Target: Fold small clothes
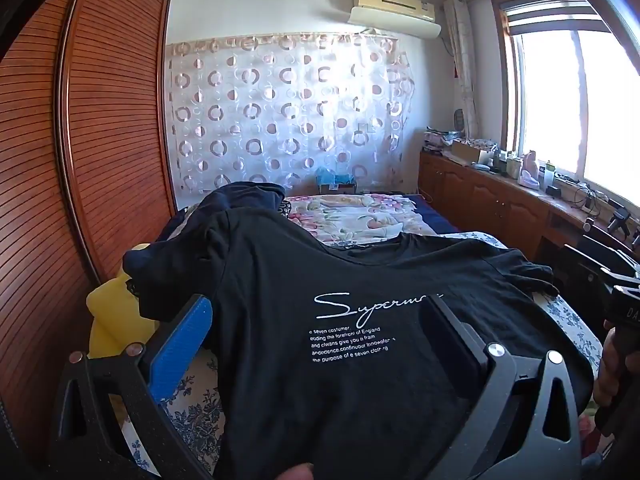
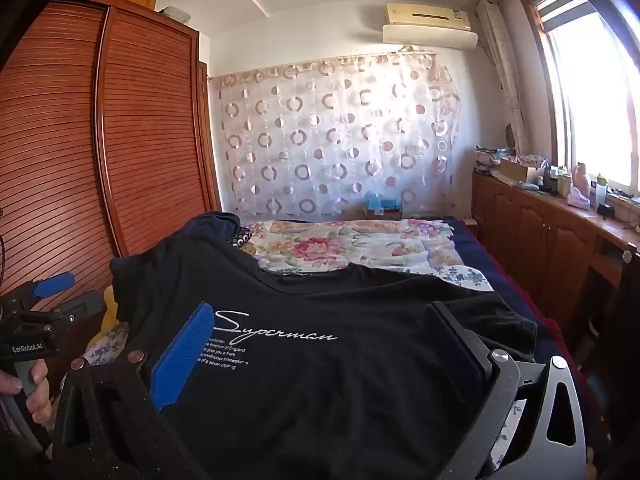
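Cloth comes first: the black cotton T-shirt with white script lettering [image 1: 344, 320] lies print-up on the bed with the blue-flowered sheet [image 2: 460, 274], collar away from me. My left claw [image 1: 320, 320] and right claw [image 2: 316, 344] both stand released, jaws wide, holding nothing, each hovering over the shirt's chest. To fold cleanly, I should probably pinch one side seam and its shoulder together and carry them across the print evenly. Only the left view shows the bunched sleeve right of the print; only the right view shows the whole script word.
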### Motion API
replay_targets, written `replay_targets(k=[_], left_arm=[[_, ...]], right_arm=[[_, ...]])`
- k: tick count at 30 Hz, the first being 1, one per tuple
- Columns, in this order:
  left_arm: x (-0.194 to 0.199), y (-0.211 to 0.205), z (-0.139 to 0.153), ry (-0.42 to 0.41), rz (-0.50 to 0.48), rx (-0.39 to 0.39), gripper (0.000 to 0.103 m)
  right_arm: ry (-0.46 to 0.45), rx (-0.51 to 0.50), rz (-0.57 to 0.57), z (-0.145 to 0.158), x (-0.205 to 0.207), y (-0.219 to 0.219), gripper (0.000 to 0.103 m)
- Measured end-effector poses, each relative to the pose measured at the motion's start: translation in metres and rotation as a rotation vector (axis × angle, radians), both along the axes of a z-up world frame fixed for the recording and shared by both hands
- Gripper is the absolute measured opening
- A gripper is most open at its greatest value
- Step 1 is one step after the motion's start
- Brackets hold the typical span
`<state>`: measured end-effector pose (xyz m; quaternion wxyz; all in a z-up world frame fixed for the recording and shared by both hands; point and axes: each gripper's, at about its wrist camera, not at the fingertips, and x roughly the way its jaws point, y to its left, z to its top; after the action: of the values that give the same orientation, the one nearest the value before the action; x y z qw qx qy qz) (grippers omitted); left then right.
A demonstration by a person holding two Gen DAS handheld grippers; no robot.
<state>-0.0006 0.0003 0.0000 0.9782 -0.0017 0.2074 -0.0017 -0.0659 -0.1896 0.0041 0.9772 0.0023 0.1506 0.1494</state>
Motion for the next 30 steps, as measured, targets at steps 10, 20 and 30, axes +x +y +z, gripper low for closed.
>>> replay_targets(k=[10, 20, 30], left_arm=[[0.0001, -0.0004, 0.0000, 0.003, 0.001, 0.006, 0.103], [0.0007, -0.0003, -0.0004, 0.001, -0.001, 0.006, 0.103], [0.0001, -0.0006, -0.0003, -0.004, 0.000, 0.009, 0.103]], right_arm=[[-0.011, 0.006, 0.007, 0.0003, -0.0020, -0.0006, 0.103], [-0.011, 0.005, 0.003, 0.0000, -0.0025, 0.0005, 0.103], [-0.005, 0.005, 0.003, 0.0013, -0.0022, -0.0031, 0.103]])
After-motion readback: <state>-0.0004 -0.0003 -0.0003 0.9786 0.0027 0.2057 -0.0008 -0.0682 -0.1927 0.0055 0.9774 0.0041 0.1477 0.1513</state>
